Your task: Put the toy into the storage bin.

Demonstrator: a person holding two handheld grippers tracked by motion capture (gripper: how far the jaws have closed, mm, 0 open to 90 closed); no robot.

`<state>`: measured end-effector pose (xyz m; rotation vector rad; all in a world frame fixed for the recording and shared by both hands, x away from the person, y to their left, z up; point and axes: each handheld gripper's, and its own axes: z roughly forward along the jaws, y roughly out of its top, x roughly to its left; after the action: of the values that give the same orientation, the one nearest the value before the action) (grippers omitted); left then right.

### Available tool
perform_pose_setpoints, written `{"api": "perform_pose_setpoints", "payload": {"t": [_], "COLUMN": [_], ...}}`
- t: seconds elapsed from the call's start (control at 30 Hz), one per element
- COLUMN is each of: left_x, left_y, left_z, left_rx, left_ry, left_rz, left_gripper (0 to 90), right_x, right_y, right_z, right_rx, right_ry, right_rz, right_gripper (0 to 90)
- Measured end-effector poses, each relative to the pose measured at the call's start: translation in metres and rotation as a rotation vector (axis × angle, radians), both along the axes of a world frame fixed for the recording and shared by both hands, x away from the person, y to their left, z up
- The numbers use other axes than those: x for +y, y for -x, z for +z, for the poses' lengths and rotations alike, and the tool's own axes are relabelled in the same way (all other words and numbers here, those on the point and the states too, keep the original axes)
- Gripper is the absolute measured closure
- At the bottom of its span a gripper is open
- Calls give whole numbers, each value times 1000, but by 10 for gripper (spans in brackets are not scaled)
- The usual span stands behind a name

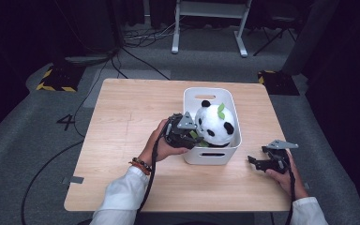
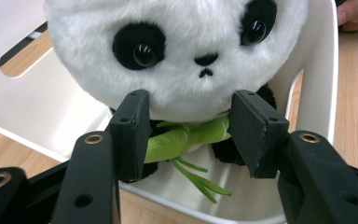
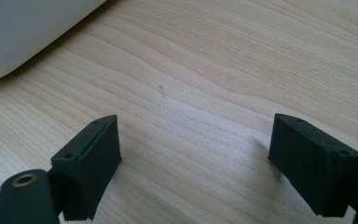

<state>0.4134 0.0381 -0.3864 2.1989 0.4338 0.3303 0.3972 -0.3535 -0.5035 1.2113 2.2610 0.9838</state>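
Observation:
A white plush panda (image 1: 215,124) with black ears and a green leaf on its head sits in a white plastic bin (image 1: 211,157) on the wooden table (image 1: 131,122). My left gripper (image 1: 194,136) reaches over the bin's left wall. In the left gripper view its jaws (image 2: 191,135) press from both sides on the green bamboo under the panda (image 2: 182,46)'s chin, inside the bin (image 2: 37,107). My right gripper (image 1: 253,161) rests low over the table to the right of the bin, open, with bare wood between its jaws (image 3: 196,163).
The bin's rounded corner (image 3: 23,32) lies just beyond the right gripper's jaws. The table's right edge (image 1: 281,154) runs close to the right hand. A white desk frame (image 1: 211,28) and cables stand on the floor behind the table.

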Motion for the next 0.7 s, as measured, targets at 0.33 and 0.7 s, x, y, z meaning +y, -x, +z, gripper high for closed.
{"api": "perform_pose_setpoints", "payload": {"t": [0.33, 0.7], "left_x": [6, 14], "left_y": [3, 8], "left_z": [3, 6], "left_rx": [-8, -11], "left_ry": [-7, 21], "left_rz": [2, 16], "left_gripper": [446, 326], "right_x": [0, 0], "right_y": [0, 0], "right_z": [0, 0], "right_rx": [0, 0], "right_ry": [0, 0], "right_rz": [0, 0], "right_gripper": [162, 162]}}
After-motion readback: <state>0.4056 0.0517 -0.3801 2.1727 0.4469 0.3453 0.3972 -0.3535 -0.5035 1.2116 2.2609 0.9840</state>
